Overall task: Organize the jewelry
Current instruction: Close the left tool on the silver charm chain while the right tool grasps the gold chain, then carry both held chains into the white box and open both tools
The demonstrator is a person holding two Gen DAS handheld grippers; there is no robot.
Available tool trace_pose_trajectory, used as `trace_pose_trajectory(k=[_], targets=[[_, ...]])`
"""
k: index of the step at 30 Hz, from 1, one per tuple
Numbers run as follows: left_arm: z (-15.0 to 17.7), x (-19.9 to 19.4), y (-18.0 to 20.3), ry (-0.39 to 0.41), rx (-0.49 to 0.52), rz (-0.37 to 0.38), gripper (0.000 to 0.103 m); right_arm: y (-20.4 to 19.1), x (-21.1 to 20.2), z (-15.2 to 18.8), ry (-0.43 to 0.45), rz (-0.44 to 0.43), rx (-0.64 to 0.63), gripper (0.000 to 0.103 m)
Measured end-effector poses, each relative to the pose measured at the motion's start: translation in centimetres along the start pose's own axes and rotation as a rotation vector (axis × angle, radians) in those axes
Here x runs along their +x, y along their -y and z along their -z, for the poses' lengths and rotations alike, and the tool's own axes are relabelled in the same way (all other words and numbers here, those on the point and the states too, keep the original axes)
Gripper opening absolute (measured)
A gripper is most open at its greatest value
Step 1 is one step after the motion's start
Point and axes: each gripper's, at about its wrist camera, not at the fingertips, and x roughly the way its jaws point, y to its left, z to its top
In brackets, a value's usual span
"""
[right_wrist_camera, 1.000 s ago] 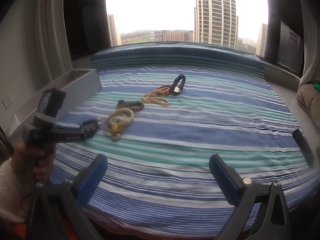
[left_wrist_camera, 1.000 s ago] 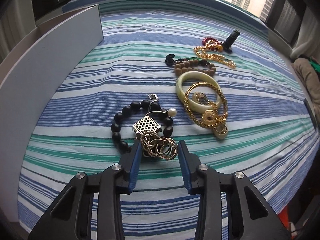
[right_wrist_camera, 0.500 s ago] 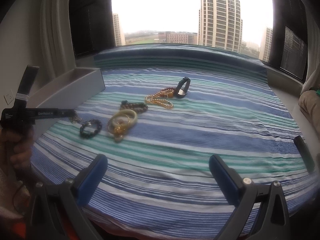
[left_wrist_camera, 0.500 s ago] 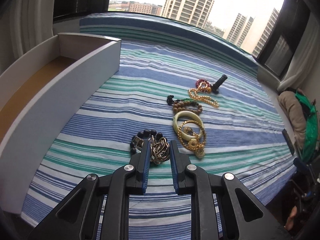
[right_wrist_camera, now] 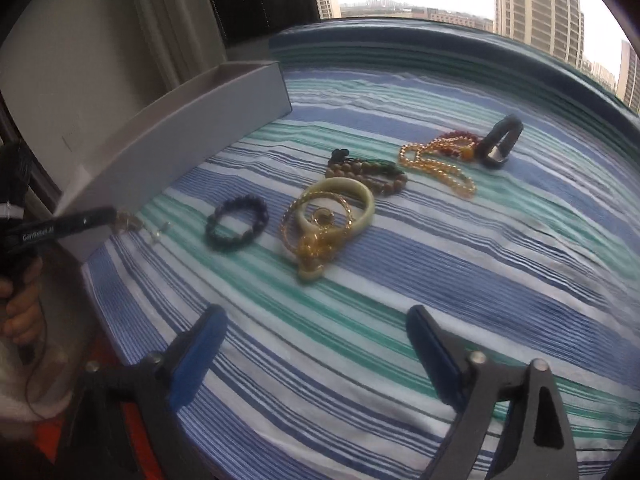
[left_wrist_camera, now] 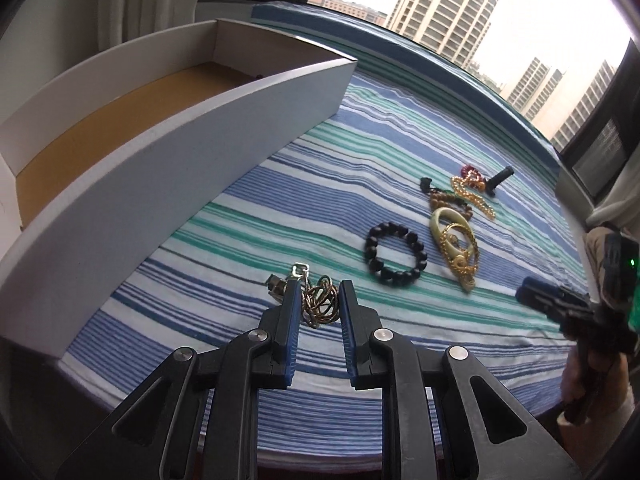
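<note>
My left gripper [left_wrist_camera: 319, 294] is shut on a tangle of gold rings with a chain and silver pendant [left_wrist_camera: 316, 304], held above the striped cloth near the white box [left_wrist_camera: 192, 136]. It also shows at the left of the right wrist view [right_wrist_camera: 120, 218]. A black bead bracelet [left_wrist_camera: 395, 253] lies on the cloth, also in the right wrist view [right_wrist_camera: 236, 228]. Beside it lie a cream bangle with gold chains [right_wrist_camera: 332, 220], a brown bead bracelet [right_wrist_camera: 366, 172], a gold chain [right_wrist_camera: 440, 160] and a black band [right_wrist_camera: 500, 140]. My right gripper [right_wrist_camera: 316, 340] is open and empty above the cloth's near side.
The white box has a brown floor [left_wrist_camera: 120, 108] and stands along the left of the striped cloth [right_wrist_camera: 480, 260]. The cloth's front edge drops off just below my grippers. A window with tower blocks is behind.
My left gripper closed on the gold rings, lifted them off the black bead bracelet and moved left toward the box. The right gripper moved closer to the jewelry, still open.
</note>
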Motion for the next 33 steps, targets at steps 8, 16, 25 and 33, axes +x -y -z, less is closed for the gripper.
trace_pose_trajectory(k=[8,16,25,33], targets=[[1.0,0.1,-1.1,0.000,-0.020,-0.001,0.018,3.8,4.9,-4.1,-0.076,-0.064,0.249,0.042],[1.6,1.2,-1.4,-0.029,-0.040,0.007,0.018,0.5,6.6,-3.8,-0.178,-0.029,0.185,0.042],[2.0,0.5,-2.1,-0.025,-0.058,0.008,0.018,0.6,6.1,-3.4,-0.163,0.014,0.202,0.011],[2.0,0.7,-1.9,-0.032,-0.052,0.009,0.018,1.8,0.6,-3.2,-0.104,-0.075,0.231,0.010]])
